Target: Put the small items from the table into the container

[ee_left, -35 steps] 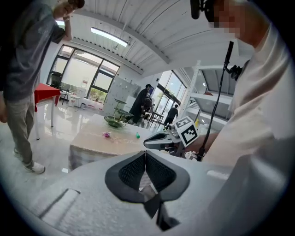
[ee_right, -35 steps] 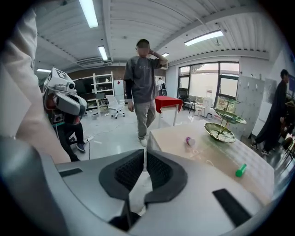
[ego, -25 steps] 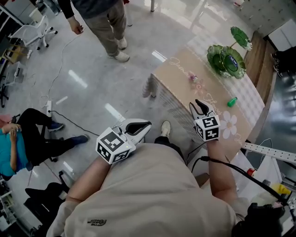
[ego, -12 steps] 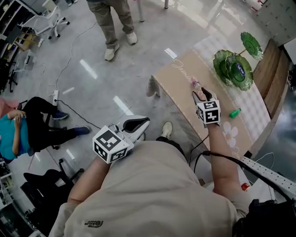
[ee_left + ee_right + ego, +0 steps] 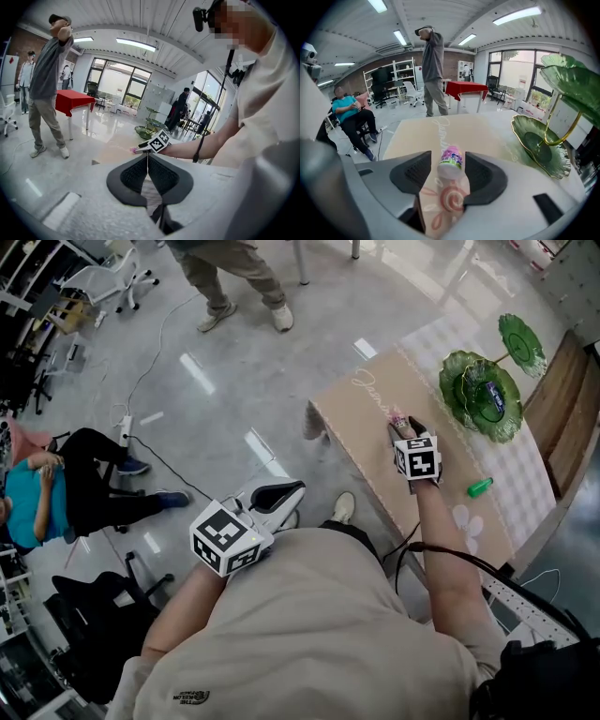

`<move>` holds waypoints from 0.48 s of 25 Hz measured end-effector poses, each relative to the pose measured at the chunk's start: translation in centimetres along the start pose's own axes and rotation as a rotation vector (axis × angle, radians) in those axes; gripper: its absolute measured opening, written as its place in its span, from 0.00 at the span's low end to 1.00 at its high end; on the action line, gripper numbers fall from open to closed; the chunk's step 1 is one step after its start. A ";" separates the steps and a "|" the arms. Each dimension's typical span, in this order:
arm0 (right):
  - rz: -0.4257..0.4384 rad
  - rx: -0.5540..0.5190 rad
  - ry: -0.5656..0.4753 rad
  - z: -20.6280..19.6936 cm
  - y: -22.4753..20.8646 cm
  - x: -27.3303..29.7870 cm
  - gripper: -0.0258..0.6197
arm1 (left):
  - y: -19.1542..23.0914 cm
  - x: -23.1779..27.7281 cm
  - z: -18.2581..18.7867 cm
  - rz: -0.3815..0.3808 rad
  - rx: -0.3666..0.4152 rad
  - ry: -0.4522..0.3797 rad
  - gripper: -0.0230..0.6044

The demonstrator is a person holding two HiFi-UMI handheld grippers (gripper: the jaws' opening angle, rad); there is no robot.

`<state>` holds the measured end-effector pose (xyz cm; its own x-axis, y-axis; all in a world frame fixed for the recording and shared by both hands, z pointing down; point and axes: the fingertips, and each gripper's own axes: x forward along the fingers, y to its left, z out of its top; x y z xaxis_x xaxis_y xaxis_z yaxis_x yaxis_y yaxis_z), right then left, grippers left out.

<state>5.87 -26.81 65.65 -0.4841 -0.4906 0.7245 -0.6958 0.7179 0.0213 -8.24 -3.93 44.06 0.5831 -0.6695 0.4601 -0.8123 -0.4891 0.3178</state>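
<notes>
One pink bottle (image 5: 451, 163), one green item (image 5: 480, 487)

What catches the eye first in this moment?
The right gripper's jaws are opening around a small pink-topped bottle on the tan table. Beyond it stands a green leaf-shaped tiered dish, with a small green item lying apart on the table. The left gripper hangs shut off the table, above the floor.

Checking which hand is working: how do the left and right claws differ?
The left claw has jaws together, empty; the right claw has jaws opening around a small pink-topped bottle. The left claw hangs over the floor, the right over the table. Both carry marker cubes.
</notes>
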 end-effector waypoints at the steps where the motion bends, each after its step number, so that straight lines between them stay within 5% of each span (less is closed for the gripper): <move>1: 0.000 0.004 0.006 -0.2 -0.2 0.3 0.39 | 0.1 0.2 0.1 0.006 -0.002 0.001 0.05; 12: 0.036 0.010 0.022 -1.0 -1.0 1.4 0.33 | -0.2 3.0 1.9 0.005 0.004 0.006 0.05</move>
<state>6.46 -27.70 67.31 -0.4974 -0.4534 0.7396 -0.6835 0.7298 -0.0122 -6.27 -6.93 43.83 0.5792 -0.6684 0.4667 -0.8150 -0.4880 0.3126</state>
